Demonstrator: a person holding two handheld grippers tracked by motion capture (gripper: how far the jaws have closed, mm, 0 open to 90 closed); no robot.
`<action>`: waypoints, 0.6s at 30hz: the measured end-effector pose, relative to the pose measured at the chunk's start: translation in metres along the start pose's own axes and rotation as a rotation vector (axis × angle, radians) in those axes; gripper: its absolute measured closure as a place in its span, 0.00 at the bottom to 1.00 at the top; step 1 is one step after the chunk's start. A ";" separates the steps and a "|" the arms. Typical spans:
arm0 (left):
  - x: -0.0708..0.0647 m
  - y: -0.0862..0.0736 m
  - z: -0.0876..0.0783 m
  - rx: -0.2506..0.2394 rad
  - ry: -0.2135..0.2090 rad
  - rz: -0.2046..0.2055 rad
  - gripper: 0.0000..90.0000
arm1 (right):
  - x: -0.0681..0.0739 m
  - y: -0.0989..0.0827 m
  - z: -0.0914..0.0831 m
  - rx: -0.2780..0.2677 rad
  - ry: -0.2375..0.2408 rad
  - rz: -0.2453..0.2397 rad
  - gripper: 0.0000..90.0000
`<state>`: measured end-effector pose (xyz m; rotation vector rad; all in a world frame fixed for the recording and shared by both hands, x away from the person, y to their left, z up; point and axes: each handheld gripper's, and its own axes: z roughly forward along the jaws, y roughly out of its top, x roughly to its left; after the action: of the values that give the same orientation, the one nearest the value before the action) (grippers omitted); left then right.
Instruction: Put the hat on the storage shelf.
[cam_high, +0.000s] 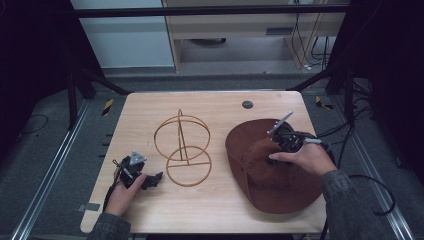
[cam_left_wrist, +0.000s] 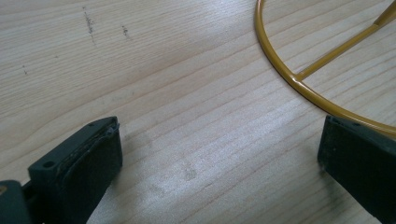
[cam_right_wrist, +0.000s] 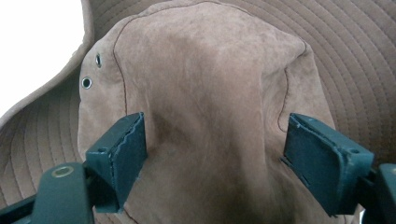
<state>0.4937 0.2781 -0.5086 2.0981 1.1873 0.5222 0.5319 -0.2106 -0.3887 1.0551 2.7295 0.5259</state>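
Brown suede wide-brimmed hat (cam_high: 272, 172): one, on right side of pale wooden bench (cam_high: 210, 210). One gold wire hat stand (cam_high: 182, 150) at centre. Right tongs (cam_right_wrist: 212, 149) straddle hat crown, jaws spread, pads apparently not pressing. Left tongs (cam_left_wrist: 219, 158) released, resting on bench just beside stand's base ring.

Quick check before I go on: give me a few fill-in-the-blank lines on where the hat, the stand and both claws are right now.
1. The right claw has its jaws on either side of the hat's ____.
2. The wire stand sits to the ____ of the hat in the high view.
3. The left claw rests low over the table with jaws ____.
4. The hat's colour is ____.

Missing words: crown; left; open; brown
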 end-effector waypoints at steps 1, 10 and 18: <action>0.000 0.000 0.000 0.000 0.000 0.000 0.00 | 0.001 0.001 0.001 0.003 -0.004 -0.003 0.27; 0.000 0.000 0.000 0.000 0.000 -0.001 0.00 | 0.002 0.001 0.003 -0.005 -0.006 -0.032 0.49; 0.000 0.000 0.000 0.000 0.000 -0.001 0.00 | -0.005 0.001 0.003 -0.010 0.038 -0.027 0.98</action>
<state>0.4936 0.2777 -0.5086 2.0972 1.1880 0.5215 0.5370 -0.2126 -0.3907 1.0153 2.7667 0.5607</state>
